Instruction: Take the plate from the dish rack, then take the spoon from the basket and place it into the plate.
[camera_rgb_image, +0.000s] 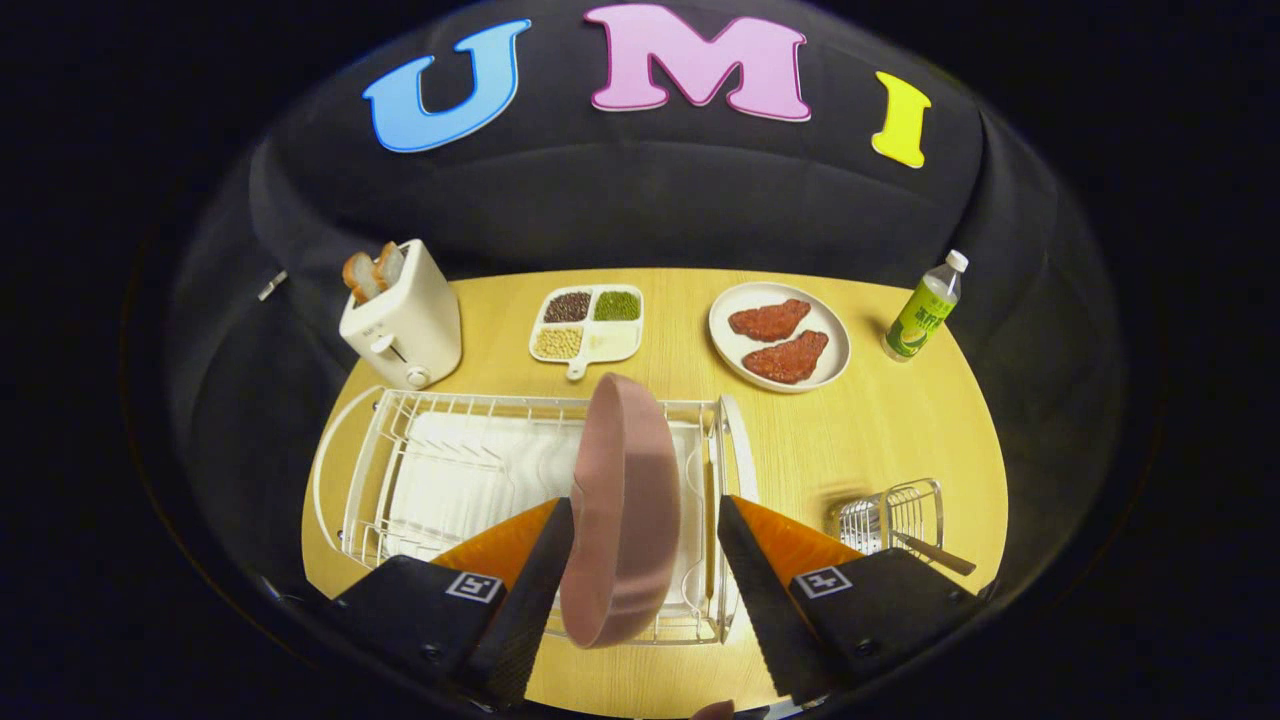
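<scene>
While the round wooden worktop (900, 440) carries everything, the largest thing on it is the white wire dish rack (450, 470), which lies just ahead of the fingers. Standing on edge in the rack is the pink plate (625, 510), upright and slightly tilted, its rim toward the camera. The gripper (645, 560) has its fingers spread wide, one on each side of the plate; the left finger seems to touch the plate's rim, while a clear gap separates the right finger from it, so they are not pressing on it together. Beyond the rack's left end stands a white toaster (405, 320) with two slices of bread in it. Beyond the rack's right end sits a white plate with two pieces of meat (780, 335). Between those two lies a divided tray of beans (588, 325). Right of the rack, just beside the right finger, a small wire basket (900, 515) holds the spoon (935, 553), its dark handle jutting out. A green bottle (925, 310) stands at the far right.
</scene>
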